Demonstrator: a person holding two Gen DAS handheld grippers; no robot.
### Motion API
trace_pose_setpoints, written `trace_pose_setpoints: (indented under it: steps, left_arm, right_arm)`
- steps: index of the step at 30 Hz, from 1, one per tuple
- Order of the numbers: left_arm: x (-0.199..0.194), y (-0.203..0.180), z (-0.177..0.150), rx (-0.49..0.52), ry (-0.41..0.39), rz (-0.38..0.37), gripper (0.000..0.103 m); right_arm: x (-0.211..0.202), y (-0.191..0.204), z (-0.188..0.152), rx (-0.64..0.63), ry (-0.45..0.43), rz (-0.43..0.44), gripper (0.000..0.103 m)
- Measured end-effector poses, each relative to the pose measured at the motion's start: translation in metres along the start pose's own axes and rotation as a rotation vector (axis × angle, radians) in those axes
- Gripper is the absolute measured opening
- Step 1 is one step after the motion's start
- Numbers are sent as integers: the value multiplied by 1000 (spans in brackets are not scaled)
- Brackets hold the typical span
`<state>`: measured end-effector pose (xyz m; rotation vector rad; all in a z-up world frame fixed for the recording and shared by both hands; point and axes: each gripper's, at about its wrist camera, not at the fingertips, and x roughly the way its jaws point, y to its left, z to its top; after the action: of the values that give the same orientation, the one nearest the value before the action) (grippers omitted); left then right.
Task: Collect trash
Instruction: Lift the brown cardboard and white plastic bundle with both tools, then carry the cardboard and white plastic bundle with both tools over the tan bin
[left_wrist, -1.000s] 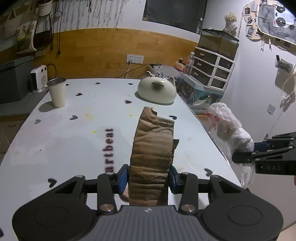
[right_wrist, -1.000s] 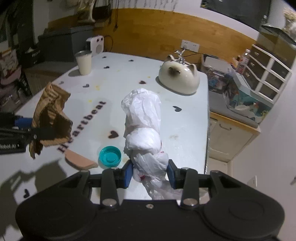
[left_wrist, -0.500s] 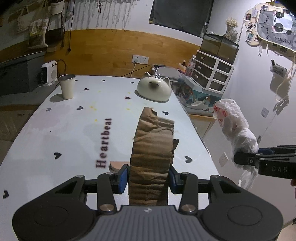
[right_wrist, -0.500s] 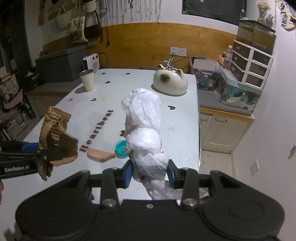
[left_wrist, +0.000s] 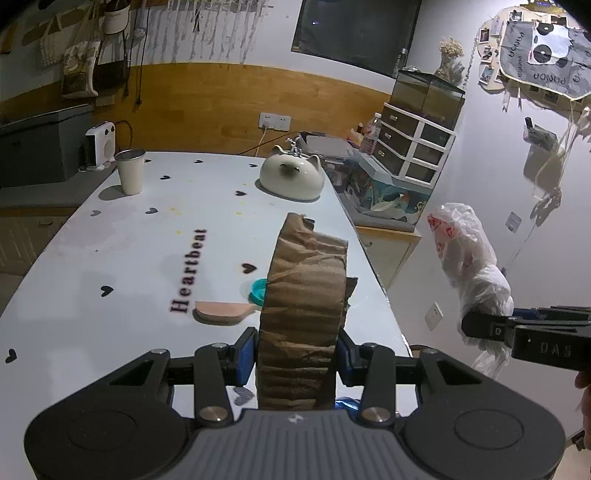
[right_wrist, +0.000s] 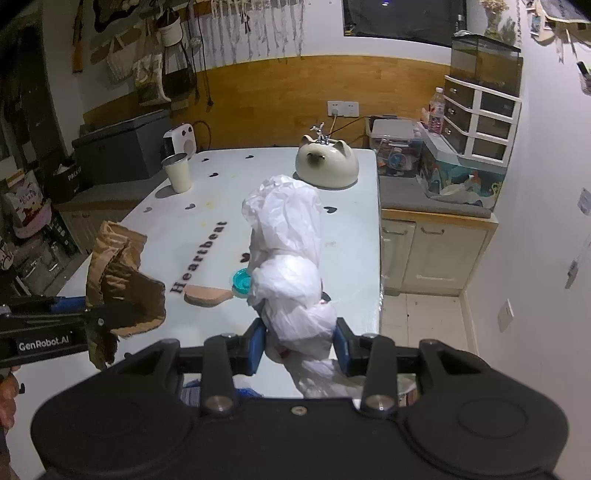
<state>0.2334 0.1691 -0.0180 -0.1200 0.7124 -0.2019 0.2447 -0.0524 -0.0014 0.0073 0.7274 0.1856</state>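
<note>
L gripper (left_wrist: 297, 356) clamped on cardboard (left_wrist: 304, 317), R gripper (right_wrist: 299, 345) clamped on plastic bag (right_wrist: 286, 266); both held above near edge of table (left_wrist: 110, 236). Risk: bag slippery, may slide out; teal lid (right_wrist: 242, 282) & peach scrap (right_wrist: 207, 294) left mid-table.

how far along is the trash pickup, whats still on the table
Partly done, judging by what is held. The left gripper is shut on crumpled brown paper, and the right gripper on a scrunched white plastic bag. Still lying on the table: a teal cap and a pinkish flat scrap. No bin shows.
</note>
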Motion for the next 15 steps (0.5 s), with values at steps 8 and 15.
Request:
trace_pose_setpoints:
  steps: [8, 15]
  left_arm:
    - [9, -41, -3, -11, 6, 16, 44]
    - [26, -90, 4, -11, 14, 33, 44]
  right_arm:
    - [-9, -40, -13, 35, 10, 14, 40]
    - [-6, -93, -12, 53, 14, 31, 40]
